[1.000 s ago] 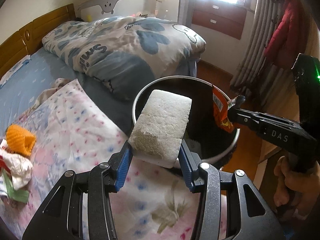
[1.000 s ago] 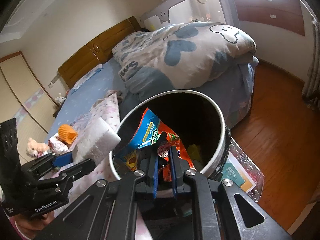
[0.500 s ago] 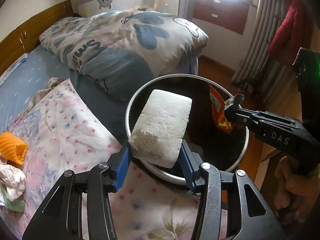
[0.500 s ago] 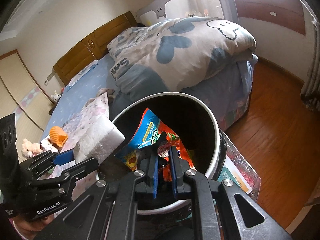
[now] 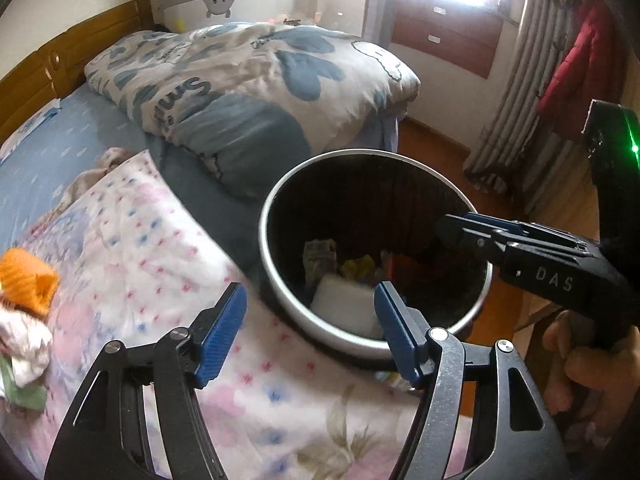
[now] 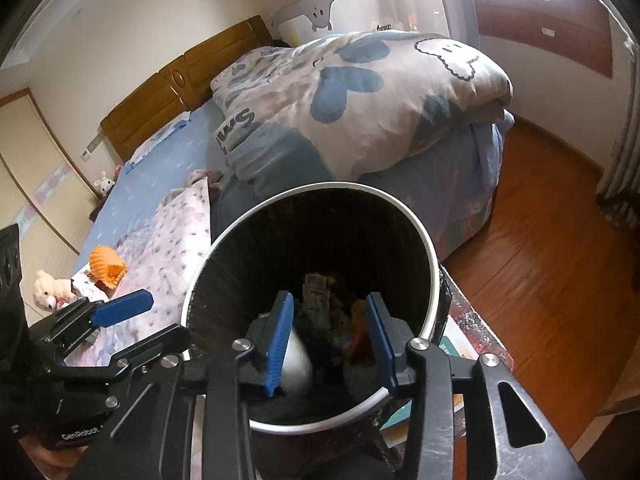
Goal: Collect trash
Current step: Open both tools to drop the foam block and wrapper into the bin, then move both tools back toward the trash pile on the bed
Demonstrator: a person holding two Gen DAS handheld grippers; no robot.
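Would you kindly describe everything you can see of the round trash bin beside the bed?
The trash bin is a round, open-topped container with a pale rim and a dark, ribbed-looking inner wall. It stands upright against the bed's edge, next to the floral sheet. Inside lie a white foam block and mixed colourful wrappers. Both claws hang over its mouth; whether they touch it cannot be told.

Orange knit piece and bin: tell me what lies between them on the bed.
Only the floral cloth lies between the orange knit piece and the bin; no trash there. The left wrist view shows it best.
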